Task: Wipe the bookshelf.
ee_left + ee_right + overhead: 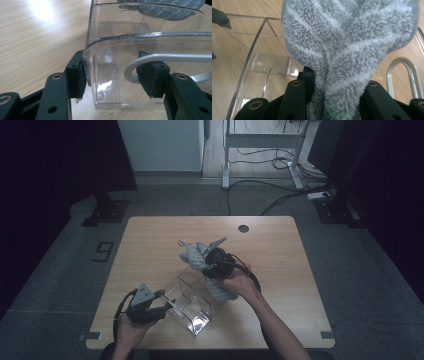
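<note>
Wooden tabletop (150,245) under dim light carries the whole job, and the step in hand looks like loading a grey fluffy towel (347,50) into a clear plastic bin (190,302). Nearest, at the lower left of the high view, the left gripper (167,307) steadies that bin: its jaws straddle the near wall, one pad outside, the other inside by a white handle loop (160,60), and they seem clamped on the wall. Farther up, at centre frame, the right gripper (210,267) is closed on the bunched towel, which hangs over the bin's far rim. Next, I judge, the towel must be lowered inside the walls before release. Beyond the table, cables (280,165) and a metal stand (260,140) lie on the floor, well clear; nothing blocks the bin's mouth.
</note>
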